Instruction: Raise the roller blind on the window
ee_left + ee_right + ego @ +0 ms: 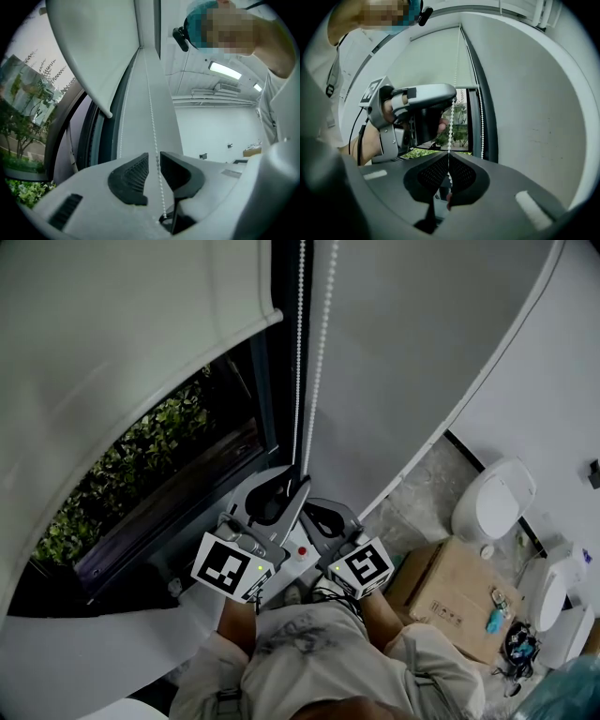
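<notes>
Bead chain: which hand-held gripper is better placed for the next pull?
Left, probably: the left hand-held gripper sits higher on the chain, jaws open around it; the right hand-held gripper is shut on it lower down.

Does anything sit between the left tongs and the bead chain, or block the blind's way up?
Nothing visible does. The white bead chain runs straight through the gap of the left tongs, and the right tongs are shut on it lower down. No object shows against the pale fabric roller blind.
</notes>
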